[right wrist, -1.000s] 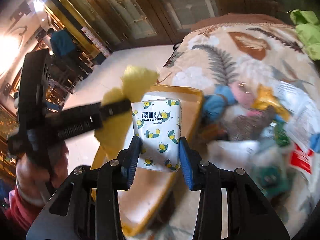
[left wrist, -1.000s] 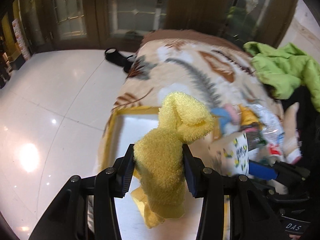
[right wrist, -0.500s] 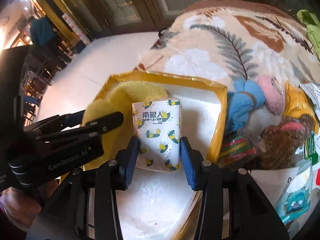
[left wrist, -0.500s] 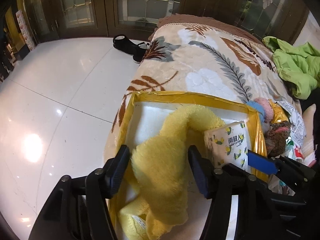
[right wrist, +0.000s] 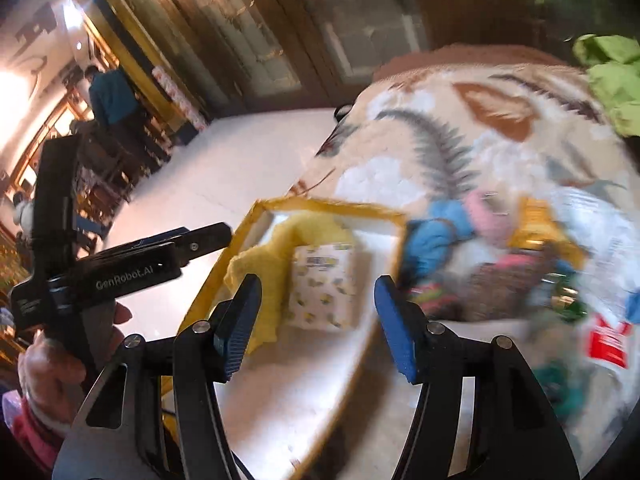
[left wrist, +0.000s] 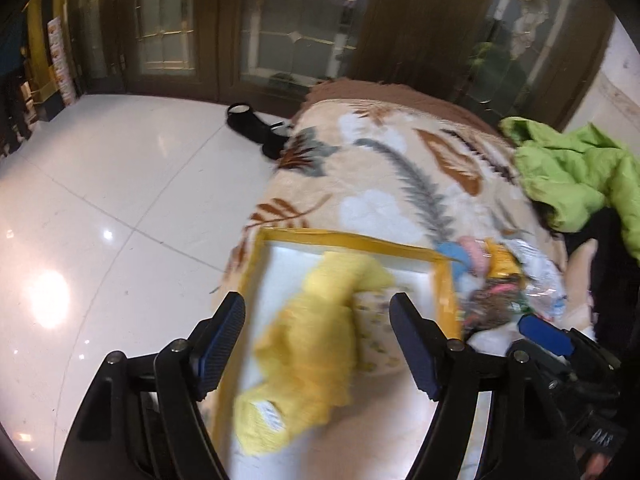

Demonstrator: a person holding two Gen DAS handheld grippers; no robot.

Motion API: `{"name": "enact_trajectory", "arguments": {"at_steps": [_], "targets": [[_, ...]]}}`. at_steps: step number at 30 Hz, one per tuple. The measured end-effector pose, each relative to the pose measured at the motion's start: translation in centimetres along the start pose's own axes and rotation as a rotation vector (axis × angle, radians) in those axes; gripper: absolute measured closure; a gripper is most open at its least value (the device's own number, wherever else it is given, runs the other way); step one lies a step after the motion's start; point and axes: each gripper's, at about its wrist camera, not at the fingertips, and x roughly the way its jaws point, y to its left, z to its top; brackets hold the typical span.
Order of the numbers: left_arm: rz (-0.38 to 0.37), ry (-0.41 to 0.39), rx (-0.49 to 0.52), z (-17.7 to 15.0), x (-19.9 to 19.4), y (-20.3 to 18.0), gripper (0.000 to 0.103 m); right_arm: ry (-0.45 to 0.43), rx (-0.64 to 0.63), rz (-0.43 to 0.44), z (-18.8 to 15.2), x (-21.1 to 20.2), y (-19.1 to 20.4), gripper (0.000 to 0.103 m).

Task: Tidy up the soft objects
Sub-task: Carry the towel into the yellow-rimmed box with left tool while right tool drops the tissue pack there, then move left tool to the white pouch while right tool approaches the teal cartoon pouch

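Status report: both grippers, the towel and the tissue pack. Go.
Left gripper and right gripper open, jaws just widened, gripping nothing. Yellow towel and tissue pack lie in the yellow-rimmed box. Nothing in the way.

1. We see bare white floor inside the yellow-rimmed box (left wrist: 442, 276) along its far and near sides.
2. The yellow towel (left wrist: 316, 344) and tissue pack (right wrist: 324, 292) fill its middle.
3. A toy pile (right wrist: 496, 264) crowds its right rim.
4. The blanket (left wrist: 400, 168) beyond is free.
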Motion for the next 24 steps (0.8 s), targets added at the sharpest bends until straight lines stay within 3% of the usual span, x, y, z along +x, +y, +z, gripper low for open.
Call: {"name": "enact_trajectory", "arguments": {"at_steps": [4, 11, 17, 24], "targets": [[-0.048, -0.007, 0.042, -0.8, -0.7, -3.1, 0.025, -0.029, 0.012, -0.051, -1.7, -4.6, -3.3, 0.044], [-0.115, 0.031, 0.119, -2.8, -0.3, -8.6, 0.025, -0.023, 0.026, -0.176, -5.6, -9.3, -8.4, 0.044], [-0.123, 0.089, 0.179, -5.3, 1.2, -12.8, 0.025, -0.018, 0.032, -0.215, -7.3, -9.8, -10.3, 0.044], [-0.102, 0.149, 0.141, -6.5, 3.6, -15.2, 0.025, 0.013, -0.059, -0.266, -8.2, -8.0, -10.5, 0.044]]}}
